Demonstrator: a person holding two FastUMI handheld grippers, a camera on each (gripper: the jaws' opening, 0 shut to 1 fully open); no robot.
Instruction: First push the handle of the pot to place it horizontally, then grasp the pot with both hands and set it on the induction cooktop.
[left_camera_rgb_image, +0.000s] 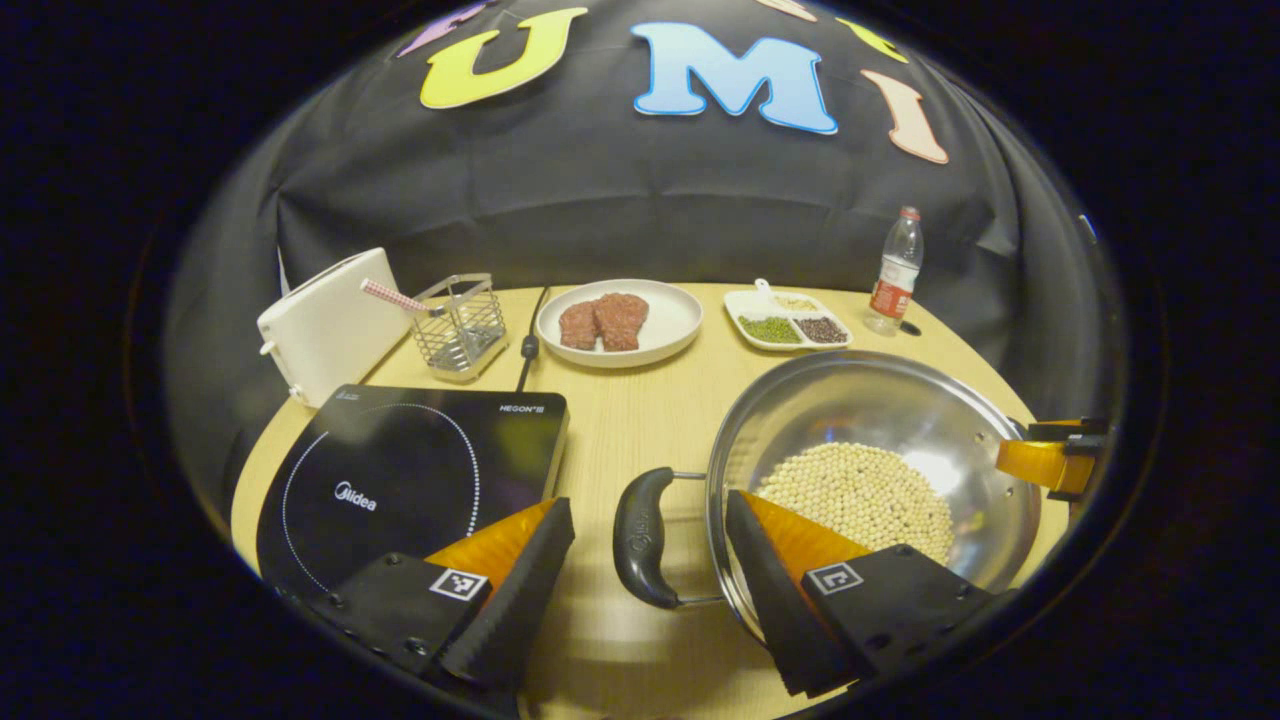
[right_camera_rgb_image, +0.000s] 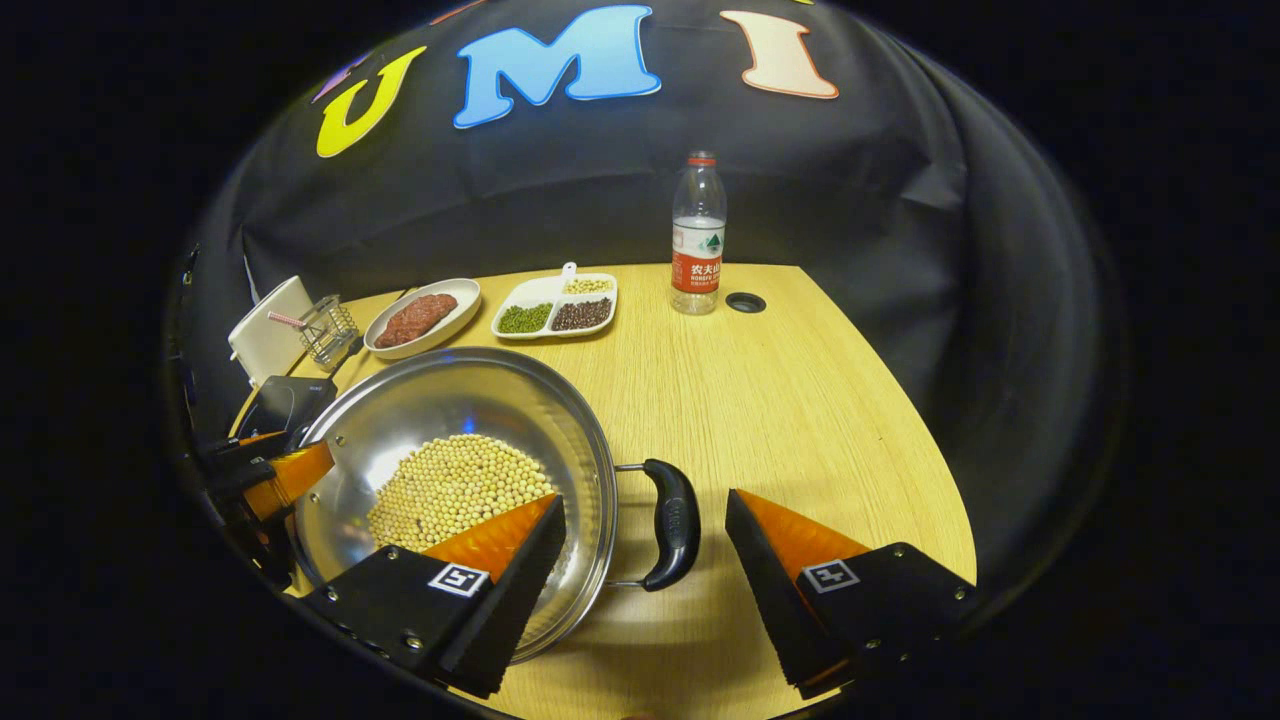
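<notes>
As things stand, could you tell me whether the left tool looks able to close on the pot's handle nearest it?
Probably yes. The left tool is open with the black handle between its fingers, nothing lying between them. One finger sits over the pot rim, so it may graze the rim.

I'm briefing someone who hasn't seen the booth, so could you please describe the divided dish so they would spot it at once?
On the wooden table, look along the far edge by the cloth wall. The divided dish sits between the round plate of meat and the water bottle. It alone is white with compartments holding green, dark and pale grains.
</notes>
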